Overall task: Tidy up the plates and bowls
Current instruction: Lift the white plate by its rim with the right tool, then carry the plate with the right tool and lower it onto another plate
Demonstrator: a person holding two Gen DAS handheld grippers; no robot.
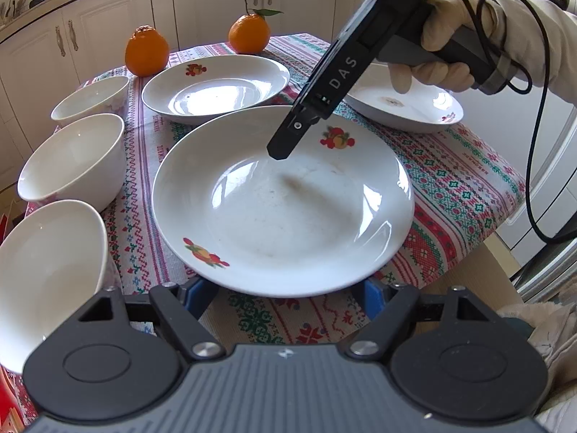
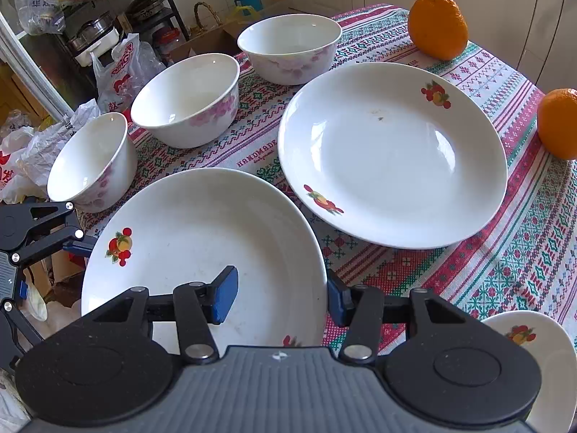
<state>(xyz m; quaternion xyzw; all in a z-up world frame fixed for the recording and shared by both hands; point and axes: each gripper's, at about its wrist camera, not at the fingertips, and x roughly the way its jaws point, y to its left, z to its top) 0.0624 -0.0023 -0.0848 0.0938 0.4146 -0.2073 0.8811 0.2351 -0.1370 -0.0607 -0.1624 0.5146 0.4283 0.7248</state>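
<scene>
Three white plates with fruit prints lie on the patterned tablecloth. The near plate (image 1: 281,198) (image 2: 202,252) is in front of my left gripper (image 1: 285,297), whose open blue pads are mostly hidden under its near rim. My right gripper (image 2: 281,297) is open and straddles that plate's rim, one pad (image 2: 225,296) over the inside, the other (image 2: 337,301) outside; its finger shows above the plate in the left view (image 1: 288,140). A second plate (image 1: 216,86) (image 2: 393,151) lies behind, a third (image 1: 407,103) (image 2: 551,361) to the right. Three white bowls (image 1: 75,158) (image 2: 187,101) stand in a row.
Two oranges (image 1: 147,50) (image 1: 249,33) (image 2: 438,23) (image 2: 559,122) sit at the far side of the table. White cabinets (image 1: 101,25) stand behind. Plastic bags (image 2: 122,68) and a shelf (image 2: 137,11) crowd the floor beyond the bowls. The table's edge (image 1: 505,252) is at the right.
</scene>
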